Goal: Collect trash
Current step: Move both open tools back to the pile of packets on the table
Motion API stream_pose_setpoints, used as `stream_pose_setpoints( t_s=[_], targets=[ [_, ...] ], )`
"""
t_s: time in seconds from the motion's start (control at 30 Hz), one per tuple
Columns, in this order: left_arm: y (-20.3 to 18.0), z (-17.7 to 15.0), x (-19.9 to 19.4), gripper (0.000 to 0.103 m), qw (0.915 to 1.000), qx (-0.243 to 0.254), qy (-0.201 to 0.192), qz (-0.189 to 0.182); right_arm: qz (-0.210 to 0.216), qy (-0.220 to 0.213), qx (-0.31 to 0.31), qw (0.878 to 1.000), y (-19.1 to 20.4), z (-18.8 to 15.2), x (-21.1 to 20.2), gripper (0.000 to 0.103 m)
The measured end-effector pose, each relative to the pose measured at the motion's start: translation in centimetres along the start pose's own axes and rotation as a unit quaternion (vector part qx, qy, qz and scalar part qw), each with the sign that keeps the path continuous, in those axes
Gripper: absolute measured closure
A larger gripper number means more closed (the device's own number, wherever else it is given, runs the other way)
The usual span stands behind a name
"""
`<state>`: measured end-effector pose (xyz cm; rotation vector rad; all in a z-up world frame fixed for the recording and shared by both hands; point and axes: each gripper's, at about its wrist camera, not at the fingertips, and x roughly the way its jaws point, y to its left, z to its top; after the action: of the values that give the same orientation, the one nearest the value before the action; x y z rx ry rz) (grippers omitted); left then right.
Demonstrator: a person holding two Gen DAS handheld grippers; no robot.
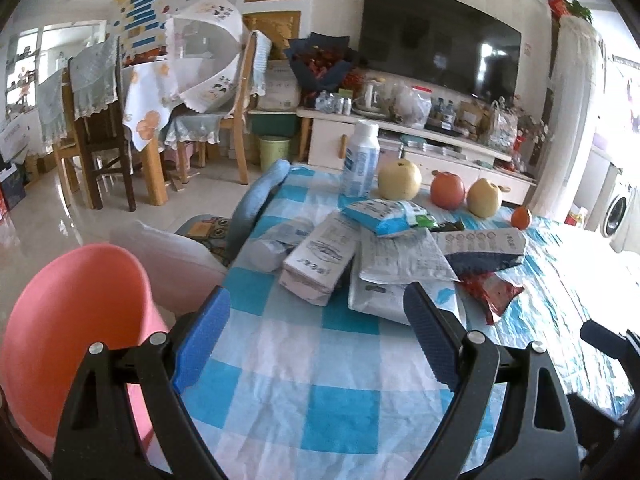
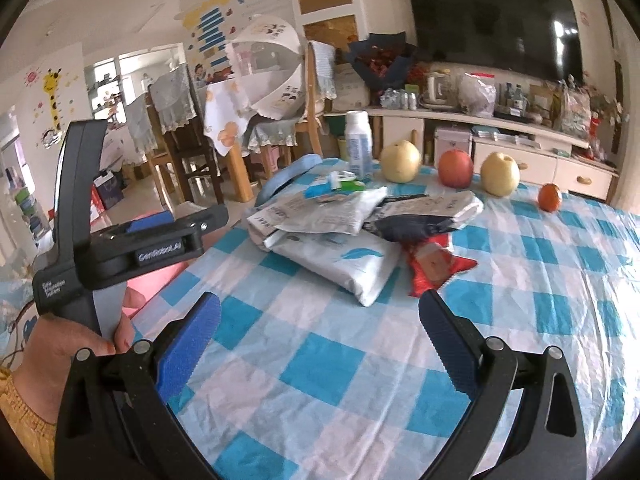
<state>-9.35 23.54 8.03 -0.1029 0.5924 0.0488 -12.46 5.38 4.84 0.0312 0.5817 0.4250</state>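
Pink bin point(image 1: 76, 320) sat off the table's left edge, just left of the left gripper point(image 1: 316, 344), mouth tilted toward the table; judged placed there so wrappers could be swept or dropped in without a long carry. Left gripper hovered over bare checked cloth point(image 1: 304, 360), jaws spread wide, holding nothing. In the right wrist view the person's left hand point(image 2: 60, 344) gripped that tool's handle, level with the table edge.

Ahead of both grippers lay the trash pile point(image 1: 372, 256): white packets and paper wrappers overlapping, a blue-and-white bag on top, a dark pouch beneath a printed one. The red wrapper point(image 2: 436, 264) lay at the pile's near right, ahead and slightly right of the right gripper point(image 2: 320, 344). Right gripper likewise spread and empty, over open cloth.

Beyond the pile stood a white bottle point(image 1: 361, 160), probably empty, though the view could not confirm it. Right of it a row of fruit point(image 1: 400, 180), not trash, near the far edge.

Room: clear cloth between grippers and pile; wide open table to the right. Left edge close, with a chair back point(image 1: 256, 196) against it. Loose overlapping packets could slide if pinched from above.
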Motion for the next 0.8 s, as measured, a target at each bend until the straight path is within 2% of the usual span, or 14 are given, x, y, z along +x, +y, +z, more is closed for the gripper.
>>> stream_pose_setpoints(
  t_s=[0.43, 0.57, 0.67, 0.8],
  targets=[
    [-4.0, 0.3, 1.3, 0.014, 0.9993, 0.029, 0.008, -0.022, -0.020, 0.007, 0.038, 0.999, -4.5, 0.6, -0.2, 0.005],
    [-5.1, 1.1, 2.1, 0.014, 0.9987, 0.020, 0.010, -0.045, -0.030, 0.009, 0.060, 0.998, -6.6, 1.1, 0.0, 0.005],
    [-5.2, 2.0, 2.8, 0.014, 0.9976, -0.004, 0.014, -0.068, -0.032, 0.009, 0.076, 0.997, -8.2, 1.6, 0.3, 0.005],
    [-5.5, 3.7, 4.4, 0.014, 0.9976, -0.012, 0.009, -0.068, -0.022, 0.007, 0.110, 0.994, -10.9, 2.7, 1.3, 0.005]
  ],
)
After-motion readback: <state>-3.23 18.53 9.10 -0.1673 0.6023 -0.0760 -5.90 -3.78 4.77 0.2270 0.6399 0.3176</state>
